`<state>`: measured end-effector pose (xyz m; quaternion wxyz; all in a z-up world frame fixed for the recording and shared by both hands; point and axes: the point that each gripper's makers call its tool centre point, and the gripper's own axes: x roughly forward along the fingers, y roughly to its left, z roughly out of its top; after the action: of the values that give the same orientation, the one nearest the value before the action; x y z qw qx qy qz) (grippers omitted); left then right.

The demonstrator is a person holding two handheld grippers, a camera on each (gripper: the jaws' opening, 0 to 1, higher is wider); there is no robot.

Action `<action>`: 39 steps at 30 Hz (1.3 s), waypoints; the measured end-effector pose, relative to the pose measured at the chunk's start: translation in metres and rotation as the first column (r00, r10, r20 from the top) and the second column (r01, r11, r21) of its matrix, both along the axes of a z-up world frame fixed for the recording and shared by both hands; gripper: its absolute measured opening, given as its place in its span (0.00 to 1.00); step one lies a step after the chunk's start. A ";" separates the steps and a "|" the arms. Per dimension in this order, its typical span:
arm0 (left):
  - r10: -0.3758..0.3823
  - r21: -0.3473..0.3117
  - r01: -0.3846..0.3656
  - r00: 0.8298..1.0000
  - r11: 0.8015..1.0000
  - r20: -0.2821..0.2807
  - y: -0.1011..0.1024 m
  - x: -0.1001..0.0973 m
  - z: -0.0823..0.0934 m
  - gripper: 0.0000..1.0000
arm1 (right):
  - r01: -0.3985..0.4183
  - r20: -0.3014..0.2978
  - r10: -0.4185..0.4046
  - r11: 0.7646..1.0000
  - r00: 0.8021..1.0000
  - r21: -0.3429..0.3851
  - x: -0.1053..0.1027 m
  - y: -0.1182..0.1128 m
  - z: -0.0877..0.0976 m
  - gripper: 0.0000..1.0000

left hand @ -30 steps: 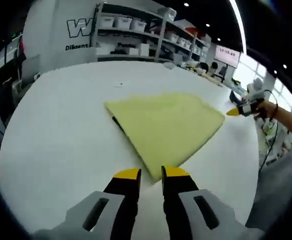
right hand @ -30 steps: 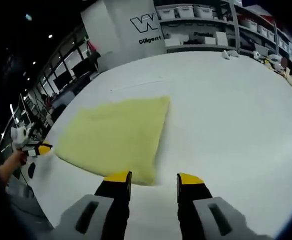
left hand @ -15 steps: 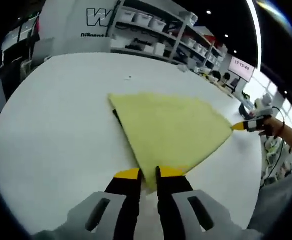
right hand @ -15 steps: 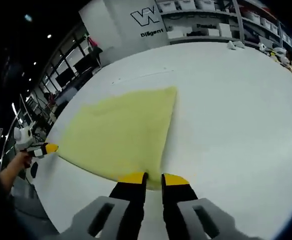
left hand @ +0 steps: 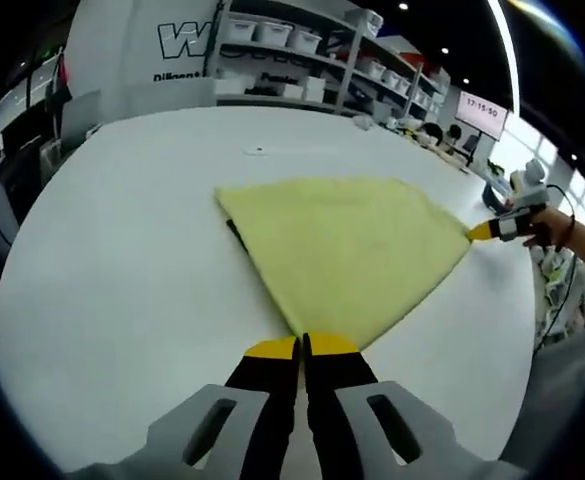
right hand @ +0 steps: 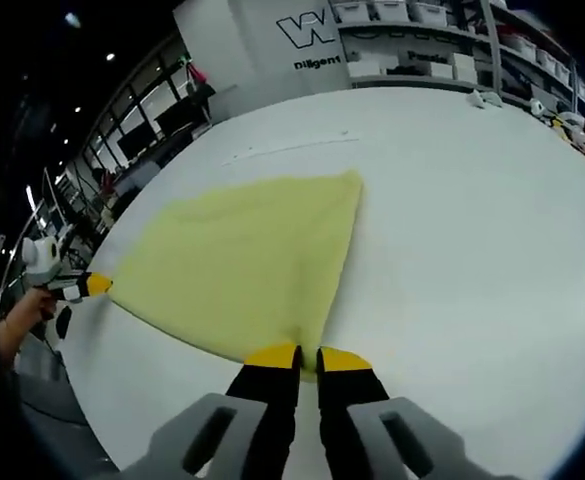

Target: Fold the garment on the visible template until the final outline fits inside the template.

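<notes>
1. Left gripper view: the left gripper (left hand: pixel 301 346) has its jaws clenched on the near corner of the yellow garment (left hand: pixel 347 250), mid-frame on the white tabletop (left hand: pixel 122 270); a dark strip (left hand: pixel 236 235) peeks out at the garment's left edge.
2. Right gripper view: the right gripper (right hand: pixel 307 357) has its jaws pinching the garment's opposite corner at lower centre.

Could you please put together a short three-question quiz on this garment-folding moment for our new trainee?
1. True or false: the left gripper has its jaws wide apart.
2. What colour is the garment on the white table?
3. Multiple choice: the right gripper is at A) the cloth's near corner, B) the shelves, C) bare table far from the cloth.

Key: 1. False; the jaws are together on the garment's near corner. 2. Pale yellow. 3. A.
</notes>
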<state>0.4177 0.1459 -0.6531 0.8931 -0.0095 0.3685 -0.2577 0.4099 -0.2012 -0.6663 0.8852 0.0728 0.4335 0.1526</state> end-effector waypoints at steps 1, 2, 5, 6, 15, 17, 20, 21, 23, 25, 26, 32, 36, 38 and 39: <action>0.010 0.000 -0.010 1.000 1.000 -0.001 0.003 -0.002 0.001 0.00 | -0.002 -0.002 0.002 1.000 1.000 0.006 -0.001 0.001 0.000 0.00; 0.010 0.001 -0.010 1.000 1.000 -0.001 0.004 -0.003 0.002 0.00 | -0.006 -0.005 0.006 1.000 1.000 0.011 -0.003 0.003 0.000 0.00; 0.008 0.011 -0.008 1.000 1.000 -0.002 0.013 -0.005 0.000 0.00 | -0.026 -0.006 0.026 1.000 1.000 0.014 -0.008 0.010 0.000 0.00; 0.004 0.010 -0.004 1.000 1.000 -0.008 0.013 -0.010 -0.001 0.00 | -0.035 -0.004 0.035 0.999 0.999 0.012 -0.010 0.012 0.000 0.00; 0.021 -0.003 -0.021 1.000 1.000 -0.020 0.030 -0.032 -0.003 0.00 | -0.086 -0.003 0.086 0.996 0.996 0.029 -0.026 0.030 -0.001 0.00; 0.030 -0.003 -0.031 0.999 1.000 -0.025 0.033 -0.036 -0.004 0.00 | -0.097 -0.003 0.097 0.995 0.995 0.027 -0.030 0.034 -0.001 0.00; 0.044 -0.005 -0.044 0.999 0.999 -0.026 0.038 -0.040 -0.004 0.00 | -0.112 -0.004 0.112 0.993 0.994 0.023 -0.035 0.037 0.000 0.00; 0.045 -0.007 -0.045 0.999 0.999 -0.026 0.039 -0.042 -0.004 0.00 | -0.114 -0.003 0.114 0.993 0.994 0.022 -0.038 0.039 0.001 0.00; 0.054 -0.012 -0.054 0.998 0.998 -0.030 0.041 -0.045 -0.005 0.00 | -0.117 -0.004 0.117 0.993 0.993 0.024 -0.041 0.040 0.000 0.00; 0.061 -0.016 -0.062 0.998 0.998 -0.035 0.043 -0.046 -0.005 0.00 | -0.116 -0.005 0.117 0.993 0.993 0.027 -0.044 0.041 0.000 0.00; 0.066 -0.016 -0.066 0.997 0.998 -0.034 0.044 -0.047 -0.005 0.00 | -0.112 -0.010 0.113 0.993 0.994 0.039 -0.047 0.043 0.000 0.00; 0.074 -0.016 -0.074 0.997 0.997 -0.033 0.045 -0.049 -0.005 0.00 | -0.111 -0.011 0.111 0.993 0.994 0.041 -0.051 0.043 0.000 0.00; 0.085 -0.028 -0.086 0.996 0.996 -0.038 0.044 -0.050 -0.006 0.00 | -0.098 -0.009 0.098 0.994 0.995 0.050 -0.050 0.041 -0.001 0.00; 0.096 -0.043 -0.098 0.995 0.994 -0.039 0.044 -0.051 -0.006 0.00 | -0.094 -0.007 0.094 0.994 0.996 0.051 -0.050 0.041 -0.002 0.00; 0.099 -0.046 -0.101 0.994 0.994 -0.041 0.044 -0.051 -0.006 0.00 | -0.093 -0.007 0.094 0.994 0.996 0.051 -0.049 0.041 -0.002 0.00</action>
<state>0.3669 0.1903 -0.6590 0.8972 -0.0542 0.3784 -0.2212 0.3607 -0.1602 -0.6688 0.8729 0.0754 0.4365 0.2045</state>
